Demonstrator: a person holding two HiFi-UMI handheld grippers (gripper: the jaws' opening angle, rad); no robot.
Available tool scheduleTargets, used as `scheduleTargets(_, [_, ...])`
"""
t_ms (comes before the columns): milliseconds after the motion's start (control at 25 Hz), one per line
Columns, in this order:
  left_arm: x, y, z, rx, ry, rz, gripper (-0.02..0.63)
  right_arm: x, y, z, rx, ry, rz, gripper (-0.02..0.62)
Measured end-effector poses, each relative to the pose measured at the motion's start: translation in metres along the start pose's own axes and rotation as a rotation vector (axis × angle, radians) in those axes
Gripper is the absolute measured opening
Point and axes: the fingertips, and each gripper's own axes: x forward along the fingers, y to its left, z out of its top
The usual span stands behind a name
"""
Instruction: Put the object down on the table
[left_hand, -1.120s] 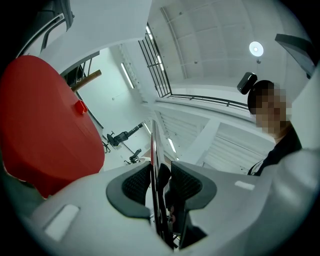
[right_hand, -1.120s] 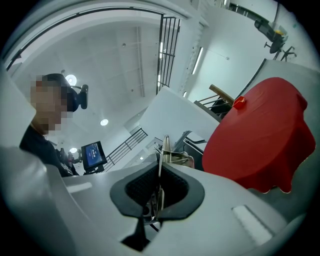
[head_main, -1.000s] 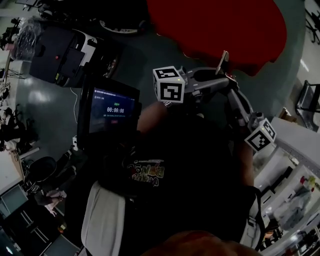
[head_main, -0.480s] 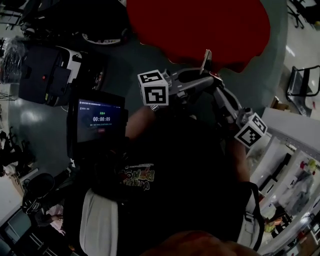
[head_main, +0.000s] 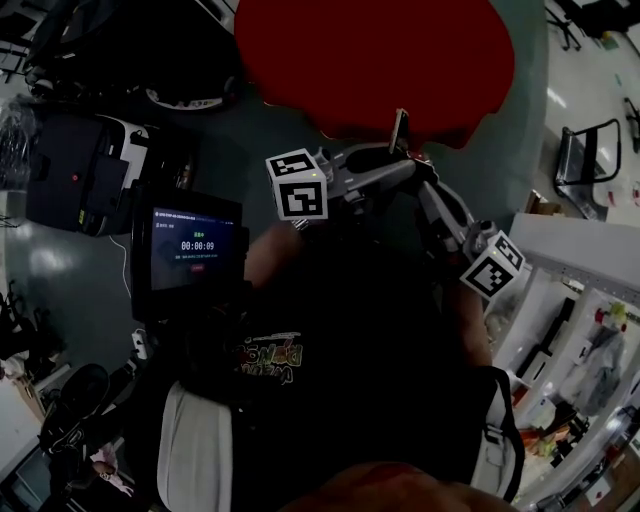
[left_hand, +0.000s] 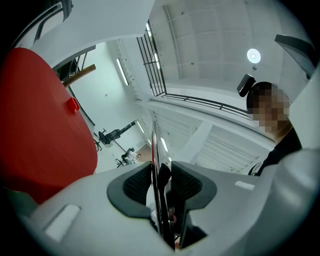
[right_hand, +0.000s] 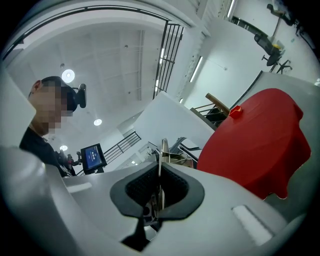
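The plate (head_main: 399, 128) is held up in the air, short of the table. It is clamped by the left gripper (left_hand: 161, 187) and the right gripper (right_hand: 159, 189), both sets of jaws squeezed onto it. It is judged thin, stiff, light and slippery, best pinched on its flat faces. The red table (head_main: 370, 60) is seen beyond.

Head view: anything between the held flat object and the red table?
Nothing visible does. The thin flat object is clamped edge-up by both the left gripper and the right gripper, just in front of the near edge of the red table. No item shows between the two.
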Motion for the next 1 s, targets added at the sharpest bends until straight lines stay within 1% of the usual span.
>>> scheduleTargets(160, [-0.003, 0.005, 0.004, -0.013, -0.033, 0.019, 0.127, 0.002, -0.003, -0.002, 0.008, 0.029, 0.004, 0.015])
scheduleTargets(320, [-0.009, 0.012, 0.005, -0.033, -0.048, 0.045, 0.127, 0.008, -0.005, -0.01, 0.024, 0.059, 0.017, 0.017])
scheduleTargets(400, [-0.011, 0.014, 0.004, -0.04, -0.047, 0.056, 0.127, 0.009, -0.006, -0.013, 0.039, 0.077, 0.032, 0.017])
scheduleTargets(520, [-0.012, 0.011, 0.0, -0.031, -0.033, 0.067, 0.127, 0.008, -0.004, -0.019, 0.065, 0.101, 0.067, 0.02])
scheduleTargets(720, [-0.017, 0.019, 0.002, -0.037, -0.023, 0.072, 0.127, 0.017, -0.007, -0.024, 0.079, 0.133, 0.109, 0.025])
scheduleTargets(800, [-0.013, 0.007, -0.006, -0.029, -0.02, 0.074, 0.127, 0.005, 0.0, -0.025, 0.082, 0.134, 0.124, 0.025])
scheduleTargets(880, [-0.006, -0.009, -0.016, -0.018, -0.018, 0.076, 0.127, -0.013, 0.009, -0.024, 0.069, 0.128, 0.123, 0.025])
scheduleTargets(920, [-0.005, -0.01, -0.016, -0.014, -0.017, 0.079, 0.127, -0.015, 0.009, -0.023, 0.062, 0.123, 0.114, 0.023])
scheduleTargets(1000, [-0.009, 0.003, -0.008, -0.015, -0.014, 0.087, 0.127, -0.002, 0.0, -0.021, 0.055, 0.114, 0.086, 0.018])
